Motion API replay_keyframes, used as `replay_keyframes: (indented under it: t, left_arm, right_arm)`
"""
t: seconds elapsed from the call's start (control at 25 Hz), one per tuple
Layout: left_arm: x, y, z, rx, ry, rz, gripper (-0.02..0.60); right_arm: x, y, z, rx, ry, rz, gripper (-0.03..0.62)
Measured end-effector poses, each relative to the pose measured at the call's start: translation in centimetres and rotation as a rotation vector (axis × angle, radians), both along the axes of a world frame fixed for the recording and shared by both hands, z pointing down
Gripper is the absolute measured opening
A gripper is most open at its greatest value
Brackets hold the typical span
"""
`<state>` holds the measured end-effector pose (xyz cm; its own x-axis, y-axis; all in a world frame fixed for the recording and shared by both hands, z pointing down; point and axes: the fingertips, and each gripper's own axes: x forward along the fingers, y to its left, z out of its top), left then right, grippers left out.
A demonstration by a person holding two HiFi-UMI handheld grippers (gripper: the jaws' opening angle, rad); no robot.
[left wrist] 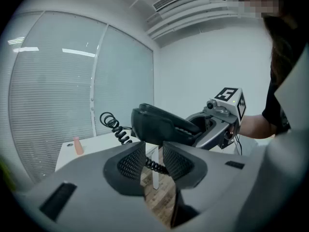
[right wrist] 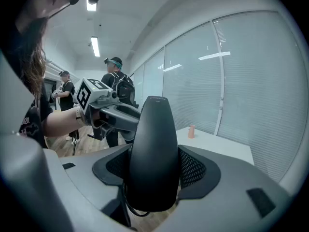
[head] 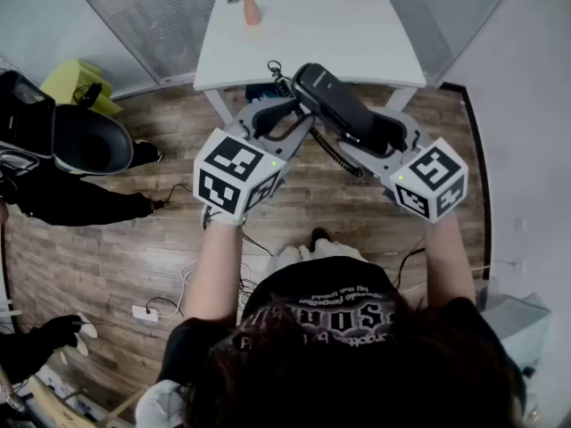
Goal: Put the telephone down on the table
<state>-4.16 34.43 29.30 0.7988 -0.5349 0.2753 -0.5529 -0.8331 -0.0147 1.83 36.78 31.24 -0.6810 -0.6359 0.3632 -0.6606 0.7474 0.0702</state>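
A black telephone handset (head: pixel 335 101) hangs in the air just in front of the white table (head: pixel 303 34), over the wooden floor. My right gripper (head: pixel 359 125) is shut on it, with the pads pressing both sides of its body (right wrist: pixel 152 149). The black coiled cord (head: pixel 332 150) runs from the handset across to my left gripper (head: pixel 287 105). In the left gripper view the cord (left wrist: pixel 152 165) passes between the nearly closed pads, which are shut on it. A loop of the cord (left wrist: pixel 113 124) sticks up beyond the left jaw. Both grippers are raised and close together.
On the far part of the table stands a small pink object (head: pixel 252 10). Frosted glass walls (head: pixel 169 16) stand behind the table. An open black case (head: pixel 80 136) and a yellow-green item (head: pixel 71 78) lie at the left. Cables (head: pixel 169 306) trail on the floor. People (right wrist: pixel 116 86) stand in the corridor.
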Motion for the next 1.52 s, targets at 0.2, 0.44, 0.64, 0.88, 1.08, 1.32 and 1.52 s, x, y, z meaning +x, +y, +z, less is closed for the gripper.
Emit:
replay_keyframes:
  t: [0.2,0.44,0.64,0.88,1.08,1.32,1.52]
  left_arm:
    - [0.8,-0.6,0.2,0.001,-0.003,-0.006,0.107]
    - [2.1,-1.5,0.6,-0.01,0.001,-0.017,0.109]
    - [3.2,-3.1,0.8,-0.016,0.005,-0.037,0.107]
    - [4.1,-5.9,1.3,-0.025,-0.016,-0.073,0.107]
    - [5.1,-6.8,1.6,-0.026,-0.027,-0.108,0.107]
    - [5.0,-9.7,0.7,-0.041,-0.008,-0.144,0.109]
    - [5.0,-9.9,2.0,-0.038,-0.015,-0.148,0.107]
  right_arm:
    - [0.8,-0.6,0.2,0.001,-0.006,-0.001,0.291]
    - [2.2,-1.5,0.6,-0.031,-0.02,-0.012,0.293]
    - [3.2,-3.2,0.6,-0.034,-0.023,-0.021,0.292]
    - [4.3,-6.1,0.9,-0.036,-0.005,-0.046,0.293]
    - [5.3,-7.2,1.1,-0.036,-0.005,-0.07,0.292]
    - [5.4,-10.3,0.1,-0.058,0.001,-0.112,0.293]
    - [5.4,-10.5,1.4,-0.049,-0.009,-0.108,0.293]
